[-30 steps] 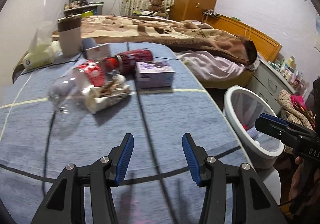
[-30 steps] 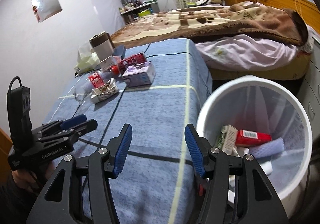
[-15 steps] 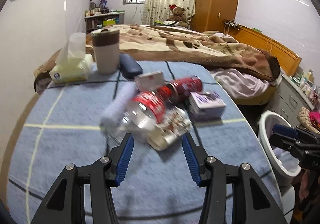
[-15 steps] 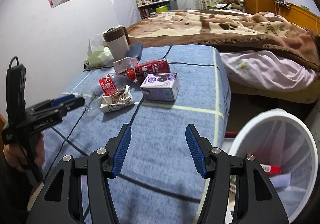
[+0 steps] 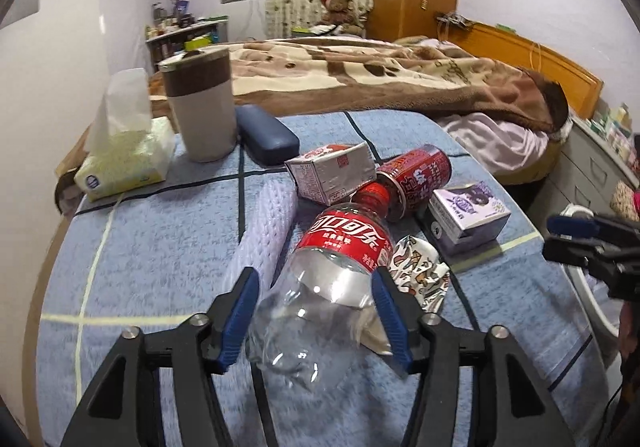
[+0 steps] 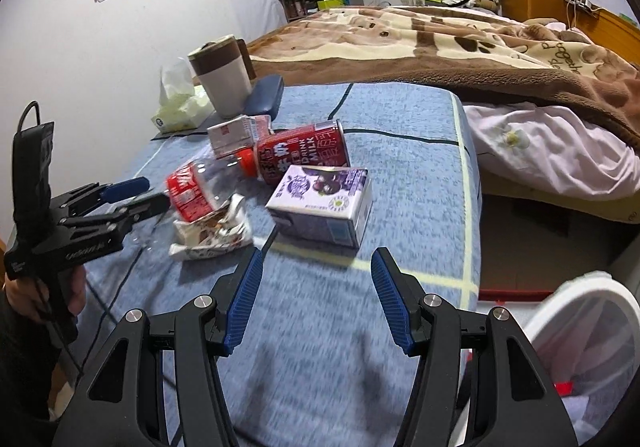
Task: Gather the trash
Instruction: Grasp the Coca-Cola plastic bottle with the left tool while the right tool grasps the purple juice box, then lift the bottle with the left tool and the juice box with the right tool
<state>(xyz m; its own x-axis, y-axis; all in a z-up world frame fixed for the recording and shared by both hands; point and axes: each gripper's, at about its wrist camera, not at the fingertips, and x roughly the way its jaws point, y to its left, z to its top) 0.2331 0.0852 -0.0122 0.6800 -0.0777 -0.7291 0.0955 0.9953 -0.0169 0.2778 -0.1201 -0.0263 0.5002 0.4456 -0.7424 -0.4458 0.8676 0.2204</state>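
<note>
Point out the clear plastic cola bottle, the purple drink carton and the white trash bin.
clear plastic cola bottle (image 5: 348, 243): left wrist view, red label.
purple drink carton (image 6: 320, 195): right wrist view, top face.
white trash bin (image 6: 592, 287): right wrist view, rim.

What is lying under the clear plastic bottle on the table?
A crumpled printed wrapper pokes out from beneath the bottle on its right side. How far the wrapper extends under it, and whether anything else lies there, is hidden.

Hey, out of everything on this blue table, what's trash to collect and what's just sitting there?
Trash: plastic bottle, red can, purple carton, white carton, wrapper.

Just lying about: tissue pack, cup, blue case.
</note>
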